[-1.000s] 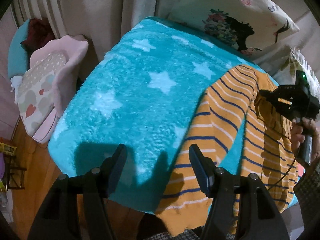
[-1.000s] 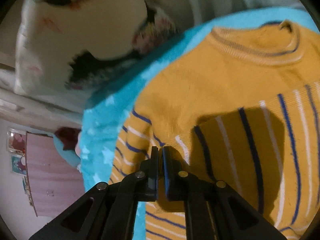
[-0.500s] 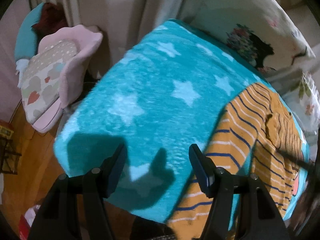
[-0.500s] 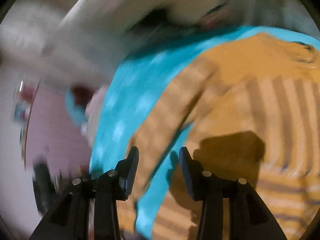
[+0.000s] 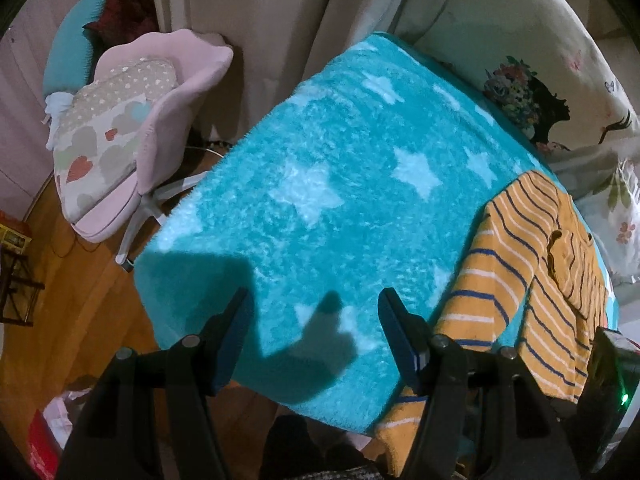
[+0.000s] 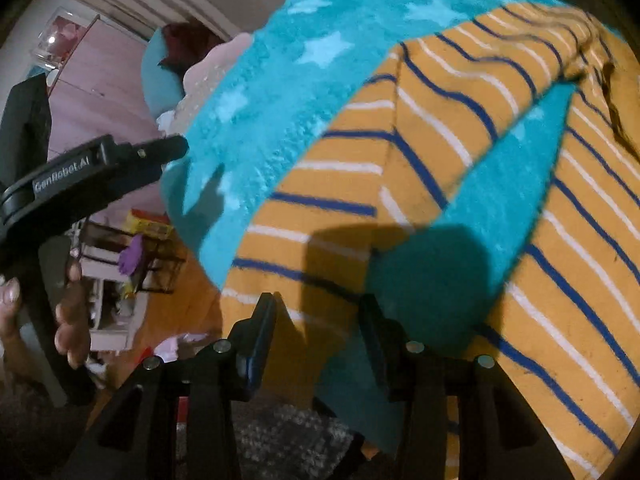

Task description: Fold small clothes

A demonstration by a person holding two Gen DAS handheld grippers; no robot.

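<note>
— What's the surface?
— A teal star blanket, with a pink chair beside it on the wood floor.
— And the striped sweater?
— It lies flat at the blanket's near edge. The left gripper and right gripper both gape wide, empty.

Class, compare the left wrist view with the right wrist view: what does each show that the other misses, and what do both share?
Only the left wrist view shows the printed pillow and the open left tool from behind. Only the right wrist view shows the open right tool and a hand holding the other tool. Both show the striped sweater on the star blanket, and the pink chair.
</note>
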